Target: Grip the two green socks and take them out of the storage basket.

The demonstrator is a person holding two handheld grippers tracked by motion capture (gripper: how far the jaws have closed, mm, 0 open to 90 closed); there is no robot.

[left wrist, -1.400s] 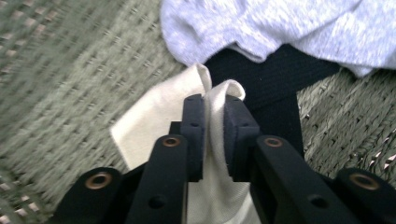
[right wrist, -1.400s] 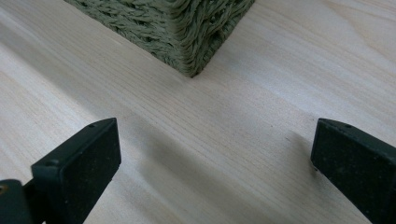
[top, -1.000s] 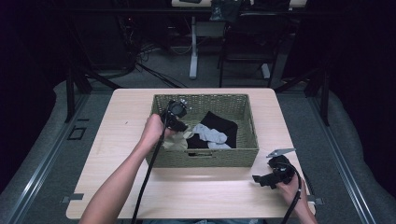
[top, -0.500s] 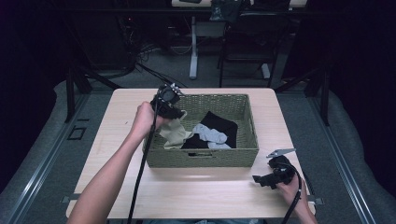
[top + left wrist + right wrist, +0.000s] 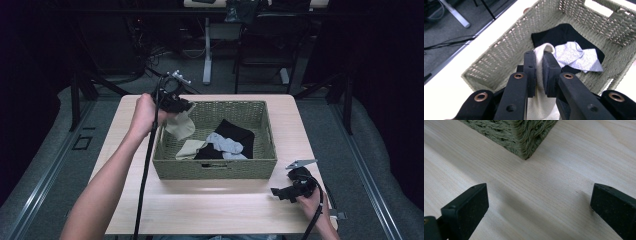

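Pale wood forms the table (image 5: pixel 235 210), the largest surface in the high view, with a dark floor around it. One woven basket (image 5: pixel 215 162) of olive-green wicker stands on the middle of the table; it is rectangular, open at the top, with a cut-out handle in its near wall. In the right gripper view one corner of the basket (image 5: pixel 524 137) rests on the wood grain.

Contents of the basket, counted: one black garment (image 5: pixel 234 135) lies across the floor of the basket toward the far right; one grey sock (image 5: pixel 226 145) lies crumpled on top of it; one beige sock (image 5: pixel 190 148) lies flat on the basket floor at the near left. In the left gripper view the black garment (image 5: pixel 564 35) and the grey sock (image 5: pixel 579 56) lie together beyond the jaws.

One cream sock (image 5: pixel 181 126), the thing in hand, hangs above the left part of the basket, near its left wall, clear of the other clothes. It is pinched at its top by the left gripper (image 5: pixel 178 106), raised over the far left corner of the basket. In the left gripper view the jaws are clenched on the cream sock (image 5: pixel 539 75), whose cloth passes up between the two pads and folds over them.

One right gripper (image 5: pixel 280 192) lies low at the near right of the table, just right of the basket's near corner. Its jaws stand wide apart with nothing but bare wood between them.
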